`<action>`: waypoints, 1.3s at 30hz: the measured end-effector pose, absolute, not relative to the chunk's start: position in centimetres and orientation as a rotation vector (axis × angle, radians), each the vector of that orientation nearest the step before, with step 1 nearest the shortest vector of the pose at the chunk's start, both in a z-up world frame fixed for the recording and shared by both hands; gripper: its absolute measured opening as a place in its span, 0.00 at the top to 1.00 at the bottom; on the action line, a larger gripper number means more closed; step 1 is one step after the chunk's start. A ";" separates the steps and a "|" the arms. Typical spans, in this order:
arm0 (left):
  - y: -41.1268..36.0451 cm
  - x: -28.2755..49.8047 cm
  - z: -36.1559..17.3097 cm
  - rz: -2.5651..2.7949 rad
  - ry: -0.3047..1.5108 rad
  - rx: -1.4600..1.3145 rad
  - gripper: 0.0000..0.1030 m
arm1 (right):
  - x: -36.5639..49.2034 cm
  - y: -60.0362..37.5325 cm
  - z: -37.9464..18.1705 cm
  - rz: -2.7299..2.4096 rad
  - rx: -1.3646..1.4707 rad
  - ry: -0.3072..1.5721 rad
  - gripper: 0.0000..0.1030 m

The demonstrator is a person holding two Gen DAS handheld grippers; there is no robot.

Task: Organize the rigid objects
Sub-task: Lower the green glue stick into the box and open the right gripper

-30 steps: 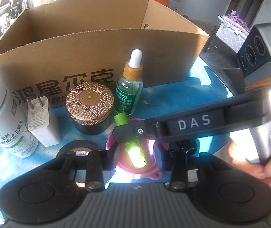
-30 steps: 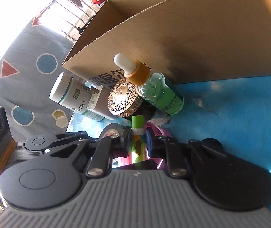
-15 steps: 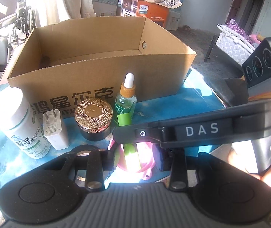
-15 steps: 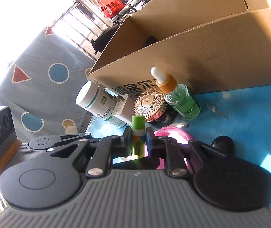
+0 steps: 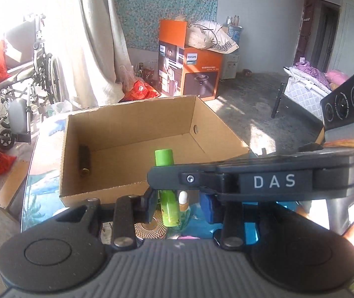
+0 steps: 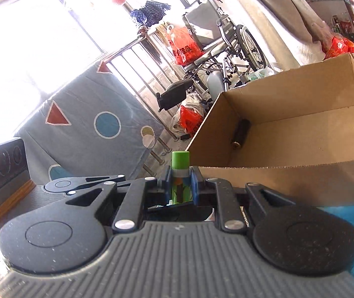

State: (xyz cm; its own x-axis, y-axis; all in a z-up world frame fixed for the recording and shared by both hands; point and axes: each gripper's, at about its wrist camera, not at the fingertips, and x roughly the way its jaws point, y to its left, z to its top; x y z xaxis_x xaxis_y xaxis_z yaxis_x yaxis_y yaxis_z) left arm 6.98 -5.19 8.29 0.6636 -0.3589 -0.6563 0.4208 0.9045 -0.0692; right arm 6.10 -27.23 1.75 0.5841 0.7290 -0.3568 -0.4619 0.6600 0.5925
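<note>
- The green tube (image 6: pixel 180 173) was the thing in work: a slim stick w/ a green cap, and we saw it upright between the two blue pads (image 6: pixel 194 182) of the right gripper (image 6: pixel 180 182). The jaws were pressed on its body from both sides, so they were clamped on it.
- In the left wrist view the same green tube (image 5: pixel 167 186) stood in front of the camera, its cap above the black arm of the right gripper (image 5: pixel 169 193), which was marked "DAS" and crossed the view from the right side.
- We held the tube in the air, just in front of the near wall of the cardboard box (image 5: pixel 132 136), w/ the cap about level w/ the box rim.
- The left gripper (image 5: pixel 179 206) had its fingers wide apart; the tube stood between them, but we could not see them press on it.
- Inside the box, a dark cylinder w/ a gold end (image 5: pixel 84 160) lay against the left wall; the right wrist view showed it too (image 6: pixel 240 134).
- Below the tube we saw part of a gold patterned lid (image 5: pixel 149 228) and the white tip of a dropper bottle (image 5: pixel 183 200) on the blue table (image 6: pixel 346 213).
- Behind the box, on the floor, there were an orange carton (image 5: pixel 197 72) and a wheelchair (image 5: pixel 27 79).
</note>
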 end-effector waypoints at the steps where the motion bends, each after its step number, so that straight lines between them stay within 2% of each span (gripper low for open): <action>1: -5.2 7.8 8.7 -0.440 0.729 0.080 0.64 | 7.0 -27.3 2.2 0.729 0.474 0.623 0.86; 7: -4.4 14.1 9.7 -0.436 0.802 0.010 0.65 | 14.0 -27.5 3.8 0.753 0.517 0.699 0.86; 13: -2.4 22.2 7.7 -0.420 0.971 -0.111 0.65 | 23.6 -27.0 2.3 0.755 0.583 0.912 0.86; 24: -1.9 30.3 1.4 -0.269 1.179 -0.087 0.63 | 34.2 -21.7 -5.4 0.651 0.478 1.233 0.86; 32: -1.3 31.1 0.8 -0.232 1.178 -0.074 0.57 | 37.8 -18.7 -10.2 0.602 0.393 1.323 0.82; 33: -1.2 31.0 0.9 -0.232 1.174 -0.076 0.57 | 38.0 -18.6 -10.3 0.608 0.389 1.318 0.78; 34: -1.3 30.8 1.1 -0.232 1.169 -0.077 0.56 | 38.1 -18.6 -10.2 0.610 0.393 1.313 0.67; 36: -1.4 30.4 1.6 -0.231 1.154 -0.074 0.55 | 37.9 -19.1 -9.7 0.607 0.421 1.287 0.53; 39: -1.4 29.6 2.3 -0.237 1.131 -0.067 0.55 | 36.9 -20.4 -7.9 0.613 0.456 1.240 0.51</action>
